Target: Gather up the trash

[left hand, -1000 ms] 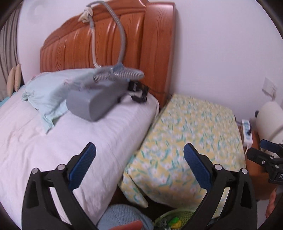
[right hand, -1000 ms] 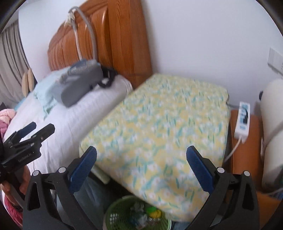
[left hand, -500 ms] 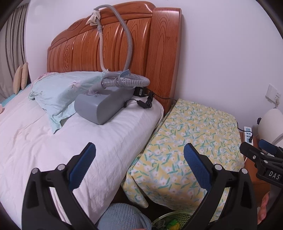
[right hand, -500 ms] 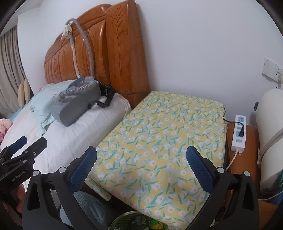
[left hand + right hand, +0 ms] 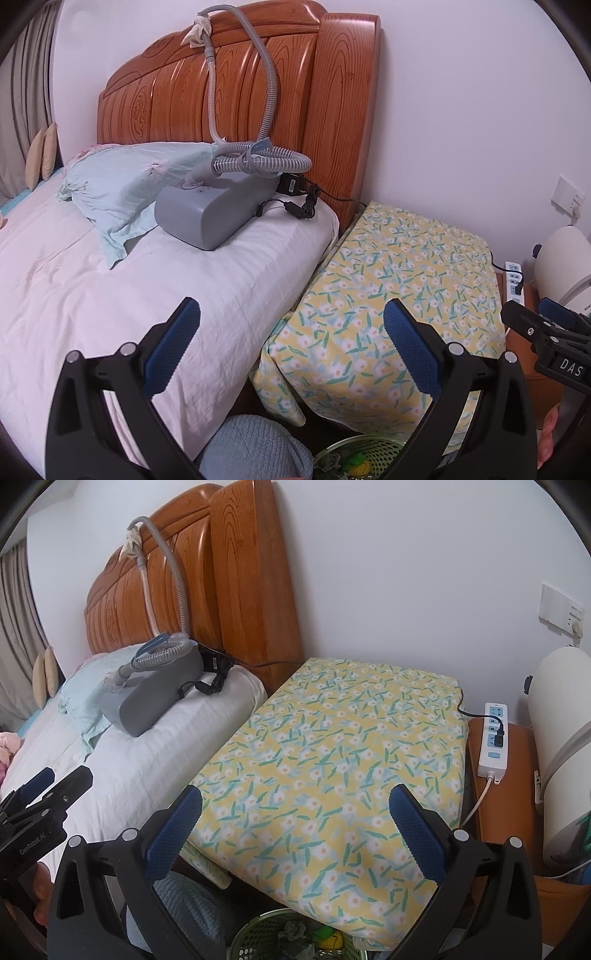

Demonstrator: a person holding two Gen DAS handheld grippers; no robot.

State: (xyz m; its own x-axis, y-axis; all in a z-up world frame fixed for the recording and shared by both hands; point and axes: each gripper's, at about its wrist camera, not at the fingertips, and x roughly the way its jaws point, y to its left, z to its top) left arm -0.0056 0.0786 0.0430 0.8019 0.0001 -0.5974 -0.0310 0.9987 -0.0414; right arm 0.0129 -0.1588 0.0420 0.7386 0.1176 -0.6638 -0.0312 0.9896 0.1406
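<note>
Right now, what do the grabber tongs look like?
Both tongs, left and right, are black plastic frames with silver screws and two fingers faced with bumpy blue pads. White letters mark their sides: "DAS" on the right one, "GenRobot.AI" on the left one.

left tongs (image 5: 291, 345): jaws wide apart; right tongs (image 5: 295, 830): likewise, seemingly level

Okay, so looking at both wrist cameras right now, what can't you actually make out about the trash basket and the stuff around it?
- Green mesh basket: cut off by the bottom edge in both wrist views; its contents are only partly seen, crumpled bits too small to identify.
- Power strip: partly hidden behind the floral-covered table in the left wrist view.
- Under that table: hidden by the cloth.
- Left gripper and right gripper: both open, holding nothing.
</note>
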